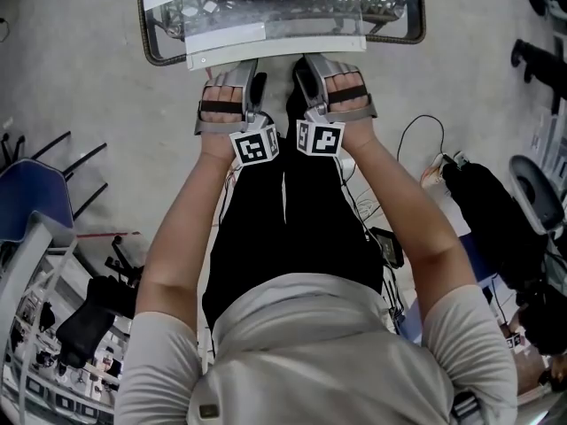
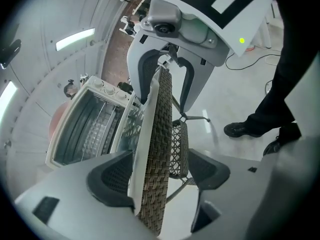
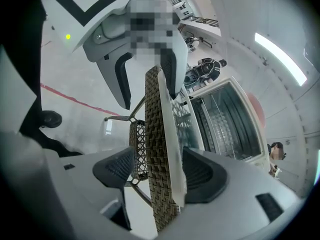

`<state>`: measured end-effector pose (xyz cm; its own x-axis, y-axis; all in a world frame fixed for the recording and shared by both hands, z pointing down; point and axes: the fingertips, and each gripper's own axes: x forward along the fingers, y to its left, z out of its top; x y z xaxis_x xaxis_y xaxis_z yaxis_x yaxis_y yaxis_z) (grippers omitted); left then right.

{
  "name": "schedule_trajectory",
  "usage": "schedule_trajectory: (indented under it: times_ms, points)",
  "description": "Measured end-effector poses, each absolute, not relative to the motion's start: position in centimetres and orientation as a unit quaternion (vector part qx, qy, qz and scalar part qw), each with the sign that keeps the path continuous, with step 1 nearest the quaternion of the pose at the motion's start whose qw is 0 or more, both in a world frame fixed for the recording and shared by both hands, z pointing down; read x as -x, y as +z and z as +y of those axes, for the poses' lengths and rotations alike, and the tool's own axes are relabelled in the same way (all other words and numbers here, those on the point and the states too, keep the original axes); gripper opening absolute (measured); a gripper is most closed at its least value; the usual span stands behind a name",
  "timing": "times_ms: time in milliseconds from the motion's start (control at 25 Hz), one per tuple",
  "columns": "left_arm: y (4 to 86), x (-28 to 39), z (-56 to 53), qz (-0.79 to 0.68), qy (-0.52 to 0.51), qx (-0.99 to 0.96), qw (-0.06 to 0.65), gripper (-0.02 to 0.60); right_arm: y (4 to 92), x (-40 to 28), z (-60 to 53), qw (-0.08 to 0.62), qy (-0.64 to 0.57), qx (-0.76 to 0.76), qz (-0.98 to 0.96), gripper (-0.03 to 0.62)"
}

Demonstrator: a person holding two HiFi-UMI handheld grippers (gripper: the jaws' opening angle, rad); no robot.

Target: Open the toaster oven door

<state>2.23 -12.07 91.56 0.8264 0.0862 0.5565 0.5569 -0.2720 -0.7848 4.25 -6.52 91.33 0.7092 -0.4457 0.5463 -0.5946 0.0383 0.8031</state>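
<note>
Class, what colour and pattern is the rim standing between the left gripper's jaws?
The rim is brown, in a basket-weave wicker pattern. It shows clearest in the left gripper view.

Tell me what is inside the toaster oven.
The open front of the toaster oven shows a wire rack and ribbed metal walls. No food is visible. The part of the cavity nearest the door is covered by the white door edge and the wicker rim.

Table rim and door edge between fingers of left gripper and right gripper
</note>
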Motion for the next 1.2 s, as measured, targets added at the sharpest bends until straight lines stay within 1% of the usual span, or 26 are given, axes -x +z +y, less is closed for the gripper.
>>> schedule_trajectory:
  times_ms: [120, 280, 480, 560, 600, 640, 760, 840, 960, 1080, 1200]
  points:
    - [90.8, -1.6, -11.7, -0.214, -0.208, 0.776, 0.556, 0.365, 90.8, -3.5, -6.3, 0.606, 0.069, -0.692, -0.386, 0.304]
    - [88.5, -1.5, -11.5, -0.215, -0.211, 0.799, 0.52, 0.364, 89.3, -2.8, -5.7, 0.579, 0.098, -0.71, -0.388, 0.304]
    - [84.7, -1.5, -11.1, -0.218, -0.208, 0.818, 0.491, 0.356, 85.4, -2.6, -5.0, 0.525, 0.131, -0.747, -0.386, 0.302]
    - [82.8, -1.3, -11.2, -0.216, -0.208, 0.829, 0.472, 0.334, 83.0, -2.4, -5.1, 0.497, 0.137, -0.764, -0.388, 0.296]
    - [81.8, -1.2, -11.3, -0.213, -0.212, 0.837, 0.458, 0.325, 81.7, -2.4, -5.2, 0.484, 0.139, -0.772, -0.388, 0.278]
    - [80.8, -1.1, -11.5, -0.209, -0.215, 0.846, 0.44, 0.313, 80.4, -2.5, -5.2, 0.472, 0.14, -0.779, -0.387, 0.242]
    - [77.3, -0.9, -12.0, -0.19, -0.219, 0.872, 0.395, 0.253, 76.5, -3.0, -5.0, 0.444, 0.136, -0.797, -0.385, 0.183]
    - [74.8, -1.0, -12.3, -0.177, -0.215, 0.885, 0.372, 0.217, 73.9, -3.4, -4.8, 0.426, 0.132, -0.809, -0.384, 0.129]
    - [71.3, -1.4, -12.8, -0.161, -0.21, 0.9, 0.346, 0.155, 69.7, -4.1, -5.0, 0.401, 0.123, -0.823, -0.383, 0.074]
    - [67.4, -2.4, -13.7, -0.139, -0.2, 0.919, 0.311, 0.109, 66.0, -4.8, -5.7, 0.37, 0.126, -0.831, -0.396, 0.04]
    - [63.4, -4.3, -15.0, -0.127, -0.186, 0.936, 0.272, 0.067, 62.6, -6.7, -6.7, 0.329, 0.12, -0.845, -0.405, 0.029]
